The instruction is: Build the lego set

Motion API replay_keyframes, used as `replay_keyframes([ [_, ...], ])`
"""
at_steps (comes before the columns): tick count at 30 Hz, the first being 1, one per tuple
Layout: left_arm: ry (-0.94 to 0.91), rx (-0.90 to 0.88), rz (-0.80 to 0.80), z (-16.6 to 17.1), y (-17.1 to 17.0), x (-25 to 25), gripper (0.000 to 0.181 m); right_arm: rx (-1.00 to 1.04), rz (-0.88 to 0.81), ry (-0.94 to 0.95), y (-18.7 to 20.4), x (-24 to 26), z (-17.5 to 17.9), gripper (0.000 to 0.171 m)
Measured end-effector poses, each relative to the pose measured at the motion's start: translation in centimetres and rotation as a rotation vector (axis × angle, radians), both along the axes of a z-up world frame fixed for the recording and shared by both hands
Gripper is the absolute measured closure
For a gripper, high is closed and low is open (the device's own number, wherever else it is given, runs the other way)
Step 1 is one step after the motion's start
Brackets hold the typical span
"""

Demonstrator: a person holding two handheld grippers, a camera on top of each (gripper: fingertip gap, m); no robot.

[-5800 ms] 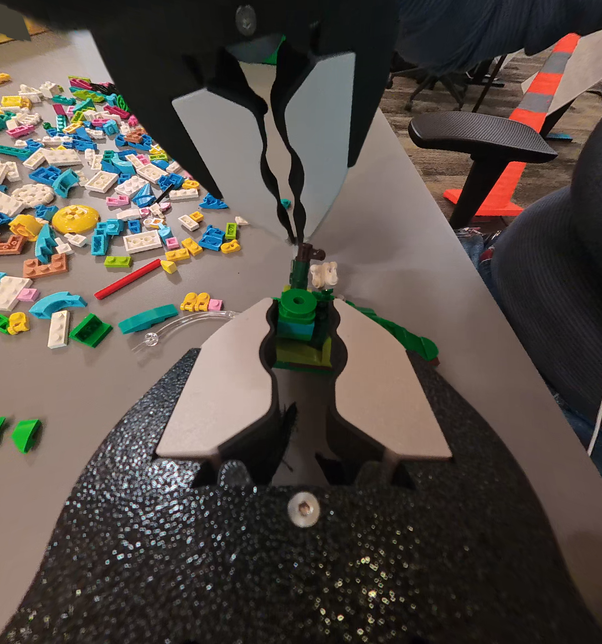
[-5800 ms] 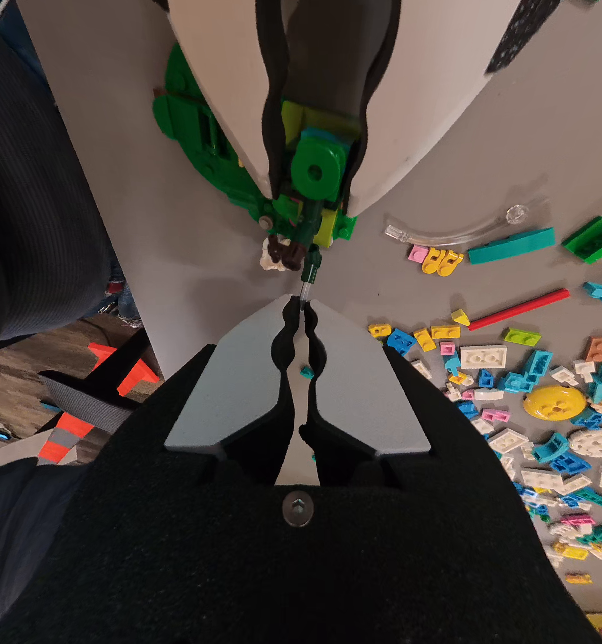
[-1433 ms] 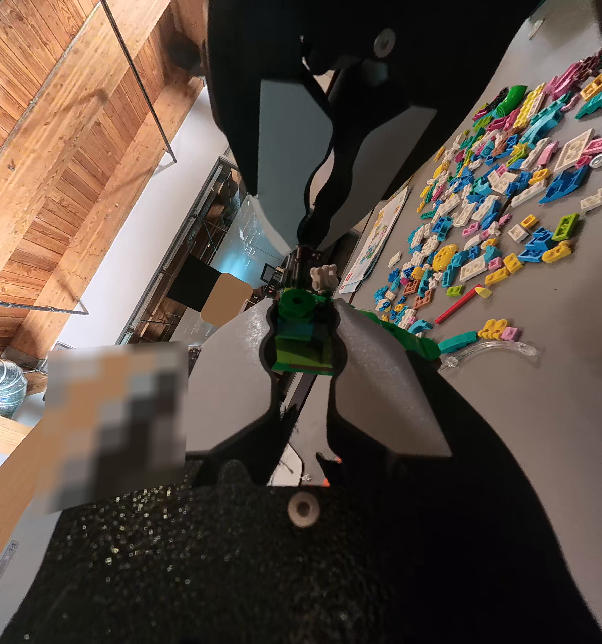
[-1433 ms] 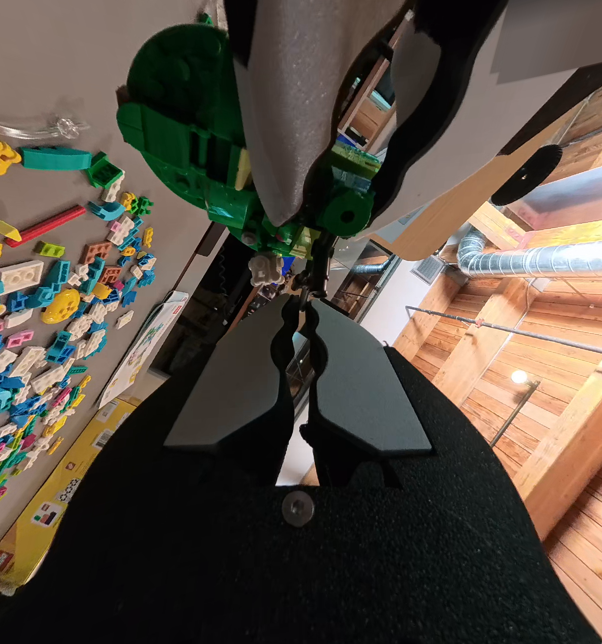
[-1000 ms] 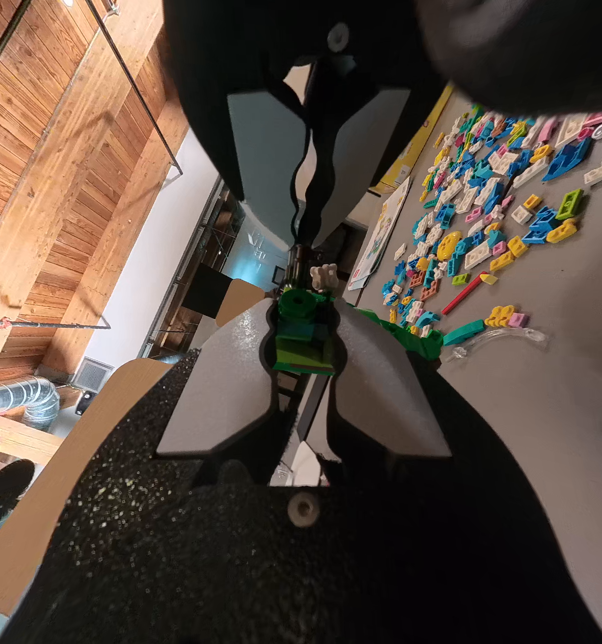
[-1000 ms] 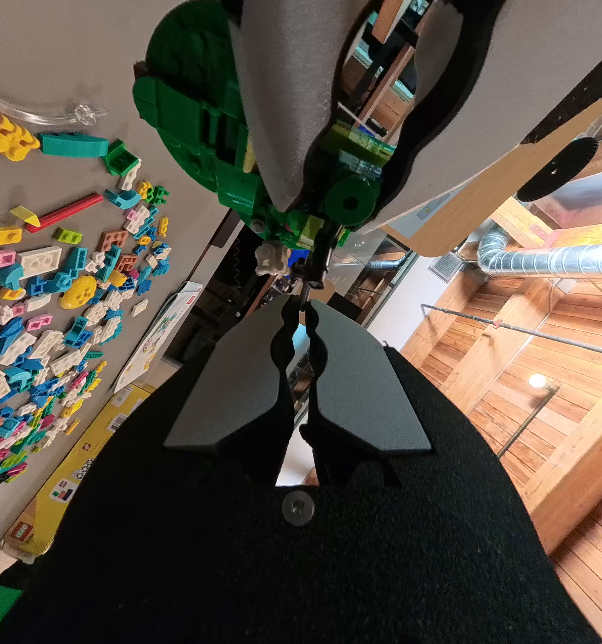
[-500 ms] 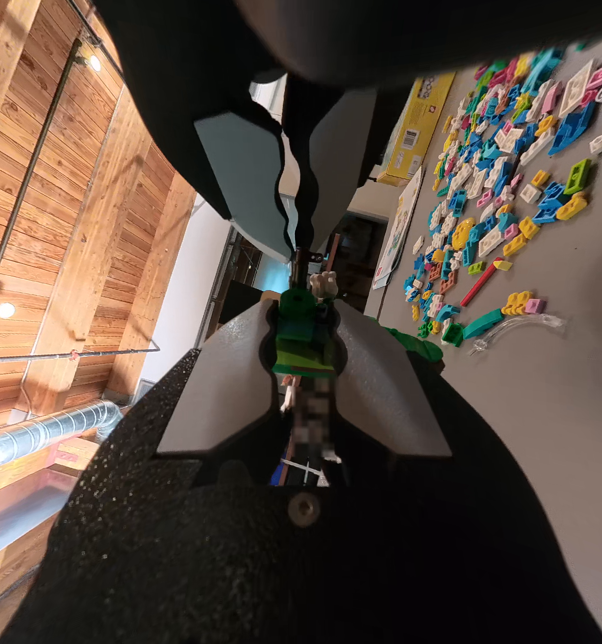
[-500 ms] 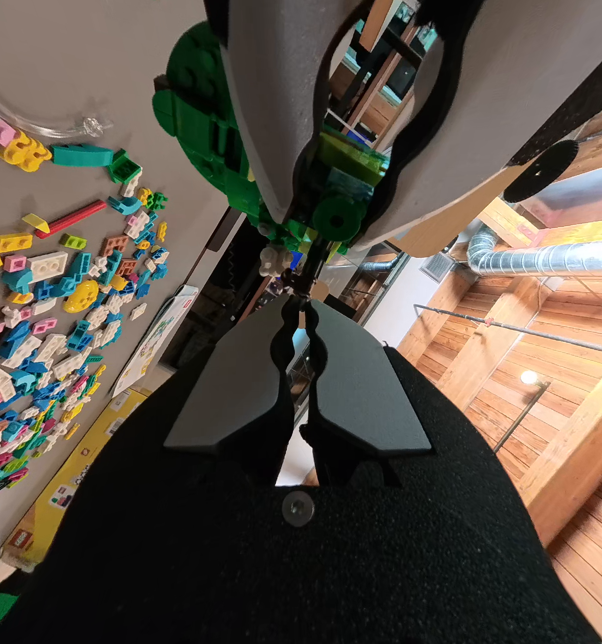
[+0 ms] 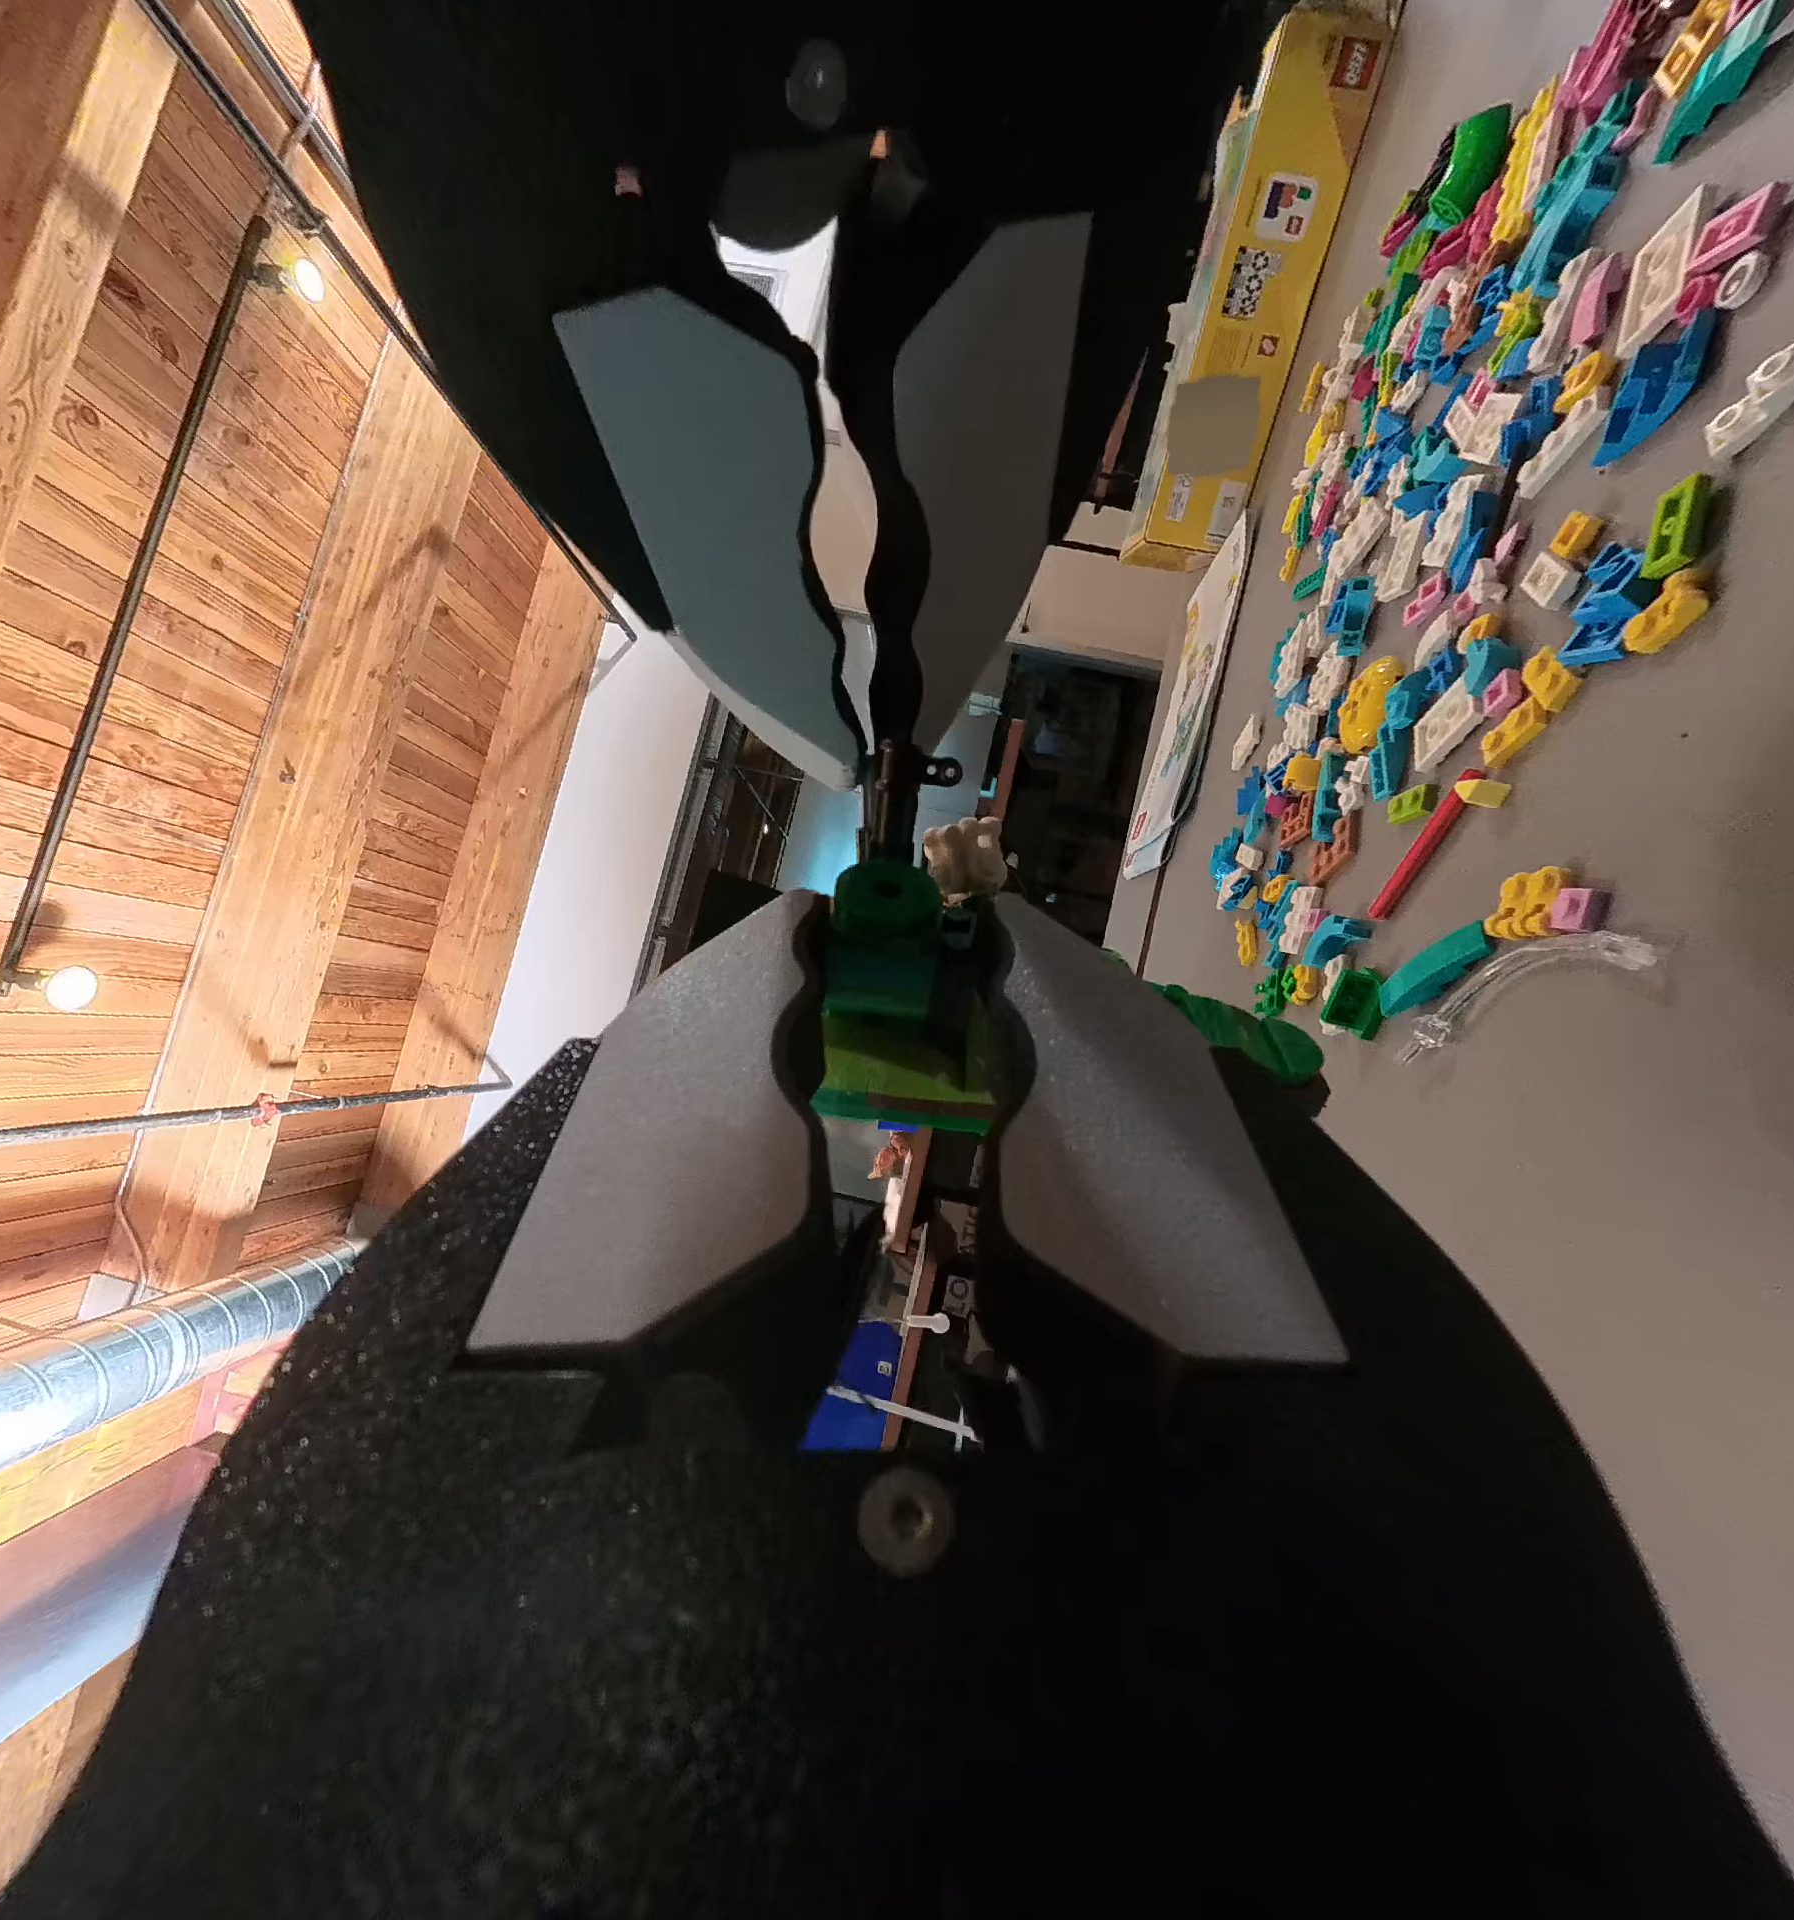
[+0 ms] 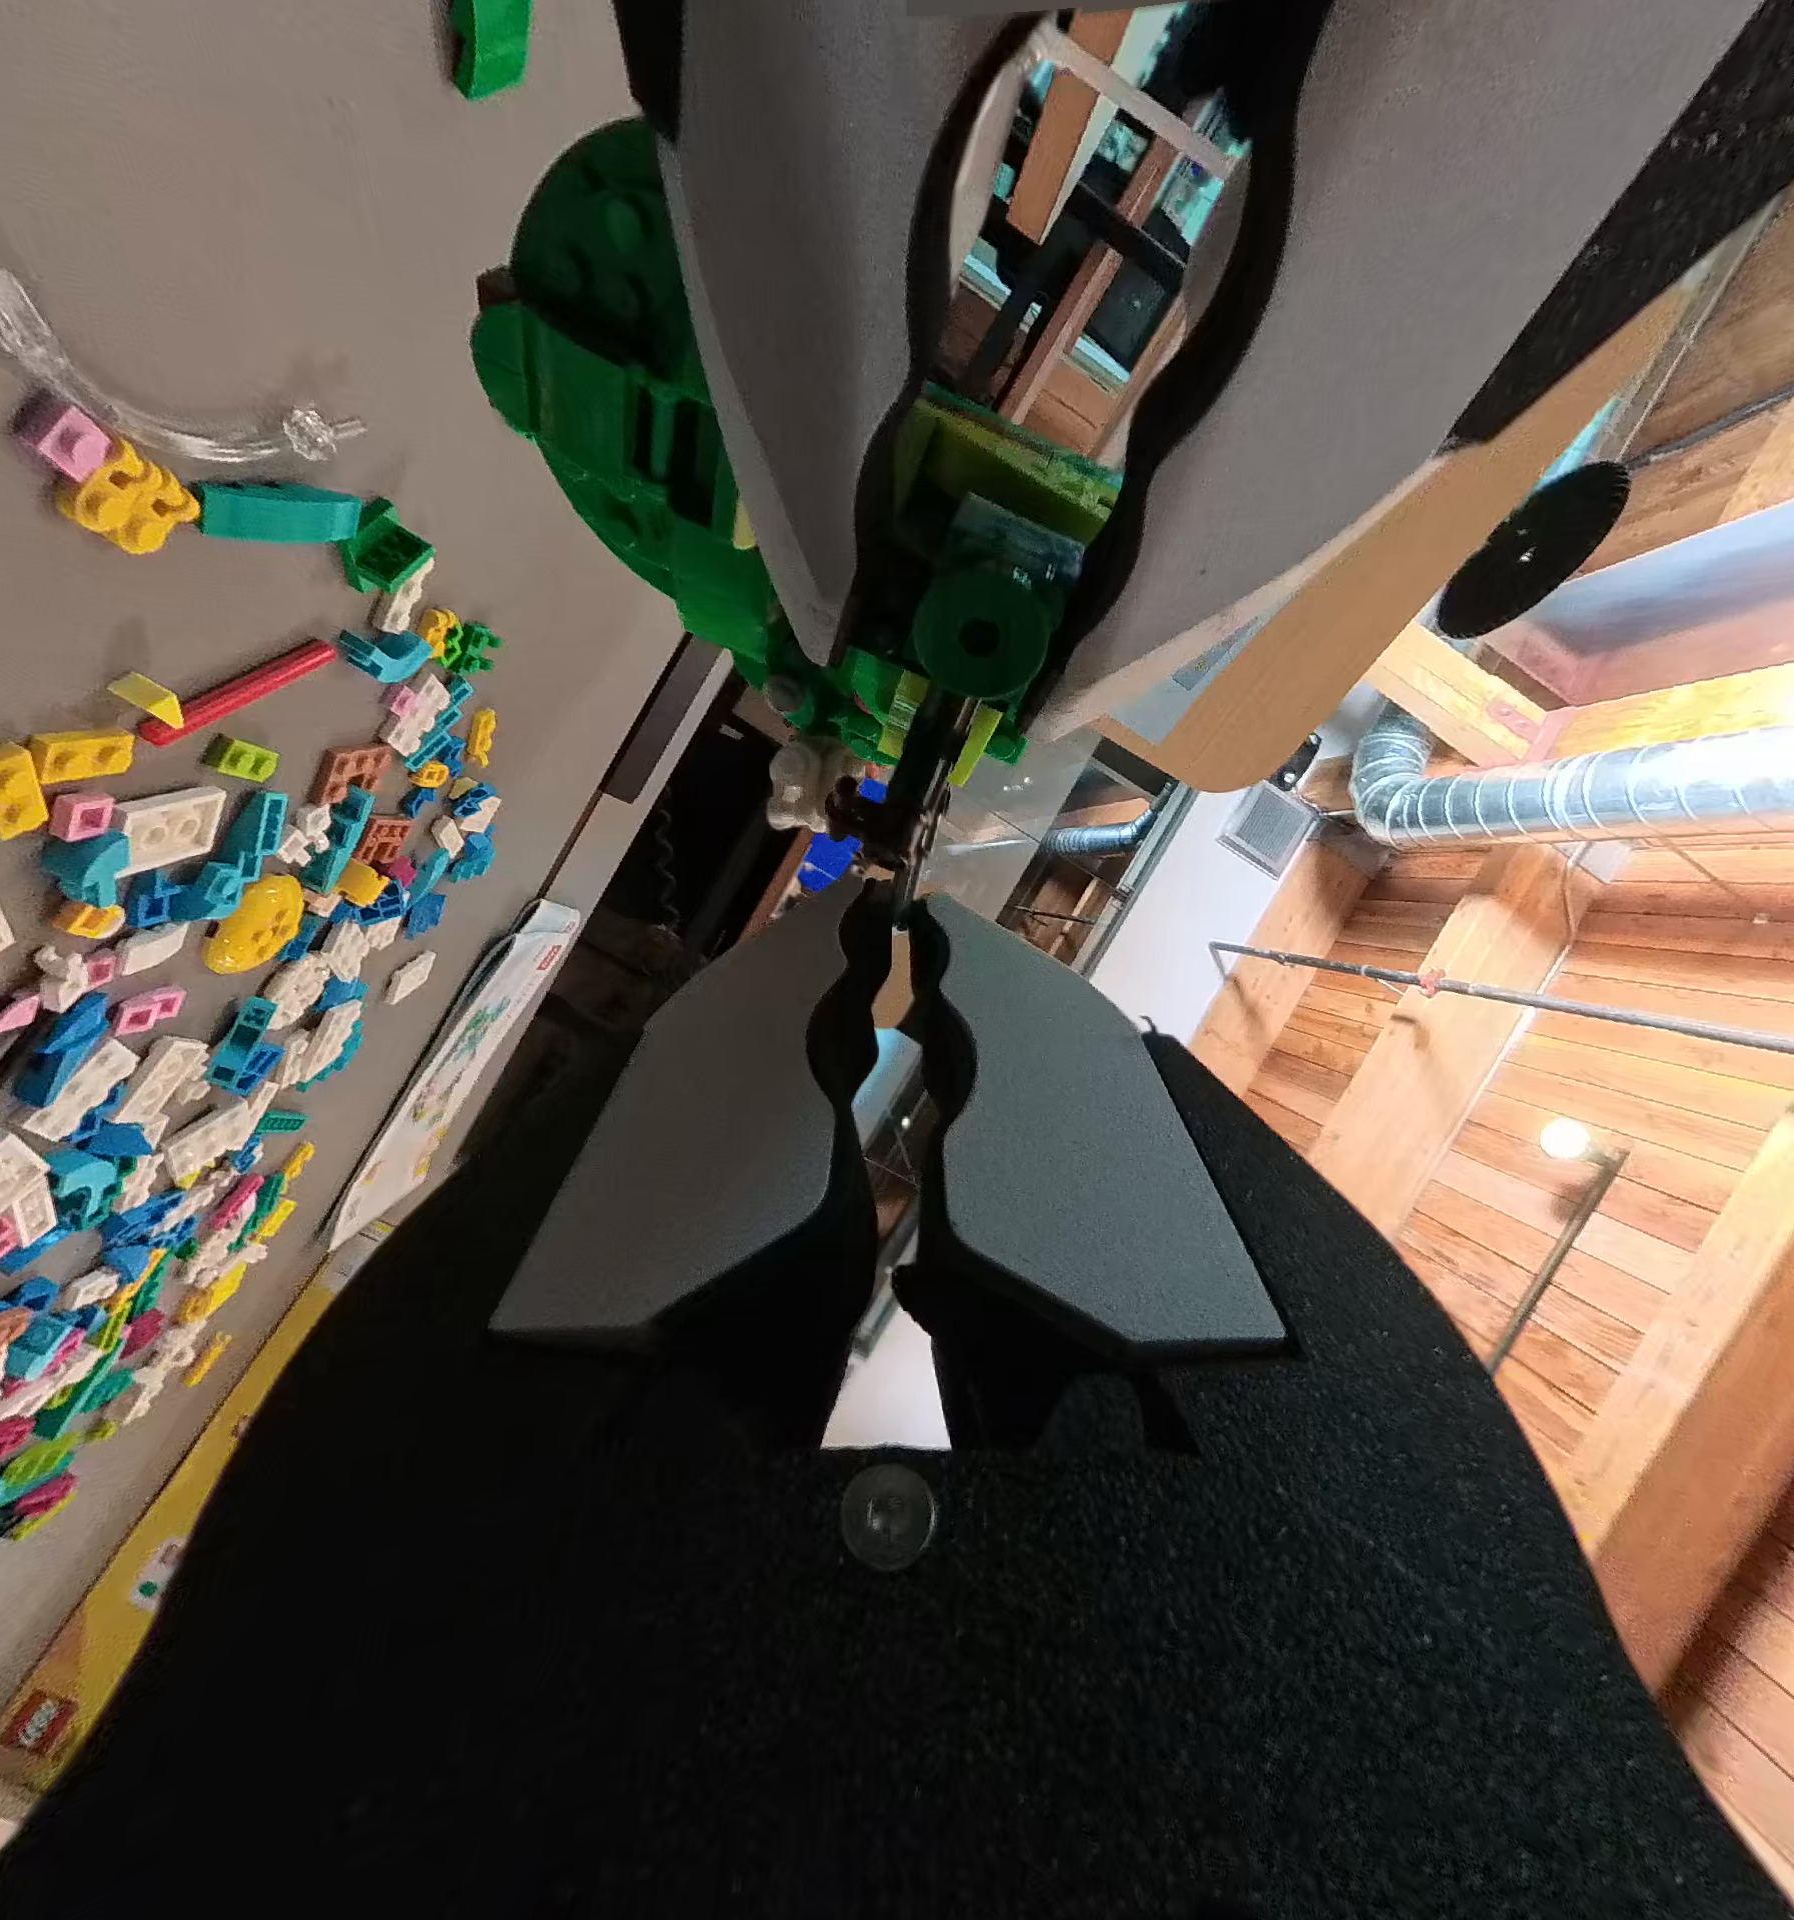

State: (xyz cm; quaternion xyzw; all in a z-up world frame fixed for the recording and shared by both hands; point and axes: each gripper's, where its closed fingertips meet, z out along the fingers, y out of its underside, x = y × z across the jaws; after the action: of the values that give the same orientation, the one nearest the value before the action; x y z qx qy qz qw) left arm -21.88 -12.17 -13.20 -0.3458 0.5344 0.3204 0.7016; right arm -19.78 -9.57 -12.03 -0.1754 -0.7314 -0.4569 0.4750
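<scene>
My left gripper (image 9: 903, 935) is shut on a green lego build (image 9: 893, 997) and holds it above the grey table (image 9: 1599, 1247). A dark green round piece (image 9: 877, 899) tops the build, with a small white flower piece (image 9: 966, 852) beside it. My right gripper (image 9: 888, 727) faces it from above, shut on a thin black stem (image 9: 893, 800) that stands on the build. In the right wrist view my right gripper (image 10: 888, 914) pinches the stem (image 10: 914, 810) just below the left gripper (image 10: 934, 644) and the build's green leaves (image 10: 612, 436).
Many loose coloured bricks (image 9: 1495, 520) lie spread on the table, with a yellow box (image 9: 1277, 260) and an instruction booklet (image 9: 1194, 707) at its far edge. A clear curved piece (image 9: 1527, 977) and a red bar (image 9: 1423, 852) lie nearest the build. My two grippers' fingertips are within a few centimetres of each other.
Both grippers have turned together with the build, so the room behind has shifted. Both holds look unchanged.
</scene>
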Motion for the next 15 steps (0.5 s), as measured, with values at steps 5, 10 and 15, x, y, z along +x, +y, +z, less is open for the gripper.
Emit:
replay_keyframes([
  [5, 0.005, 0.004, -0.007, -0.08, -0.05, 0.07, 0.155, -0.040, 0.028, 0.015, -0.05, 0.07, -0.04, 0.168],
  [10, 0.014, 0.019, -0.022, -0.09, -0.33, 0.31, 0.155, -0.056, 0.041, 0.013, -0.05, 0.18, -0.12, 0.168],
  [15, 0.016, 0.030, -0.027, -0.03, -0.43, 0.35, 0.155, -0.078, 0.047, 0.020, -0.10, 0.19, -0.11, 0.168],
])
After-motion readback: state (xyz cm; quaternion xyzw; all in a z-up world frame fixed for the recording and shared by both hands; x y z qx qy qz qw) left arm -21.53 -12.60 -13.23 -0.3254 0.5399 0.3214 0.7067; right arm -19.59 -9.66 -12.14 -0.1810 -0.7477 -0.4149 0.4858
